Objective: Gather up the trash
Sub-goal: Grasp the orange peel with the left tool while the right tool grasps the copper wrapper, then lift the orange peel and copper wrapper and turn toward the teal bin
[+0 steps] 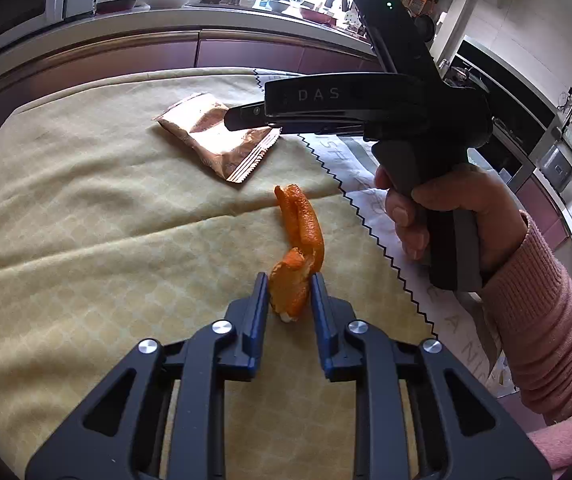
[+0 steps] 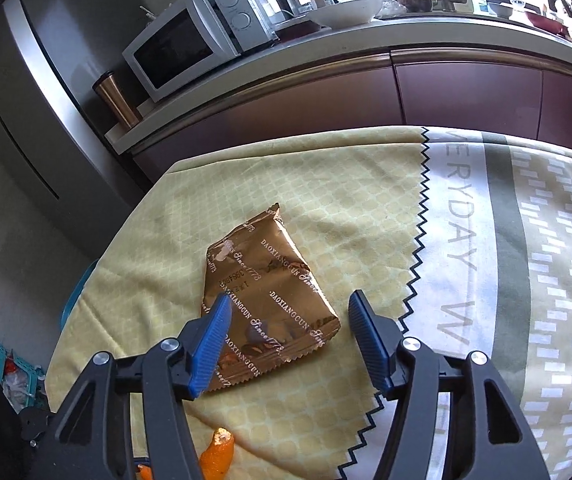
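Right wrist view shows a kitchen: a steel fridge (image 2: 26,112) at the left, then a long counter (image 2: 326,52) with purple cabinet fronts, carrying a white microwave (image 2: 190,36), a copper tumbler (image 2: 116,98) and a white bowl (image 2: 346,10). Below it the tabletop (image 2: 326,184) is covered by a yellow patterned cloth, with a white printed cloth (image 2: 526,260) overlapping on the right. A golden snack wrapper (image 2: 274,292) lies flat on the yellow cloth, and the right gripper (image 2: 290,308) hangs over it with jaws spread wide, one on each side. The left gripper (image 1: 288,288) has its jaws clenched on the near end of an orange peel (image 1: 300,240), which rests on the yellow cloth near the wrapper.
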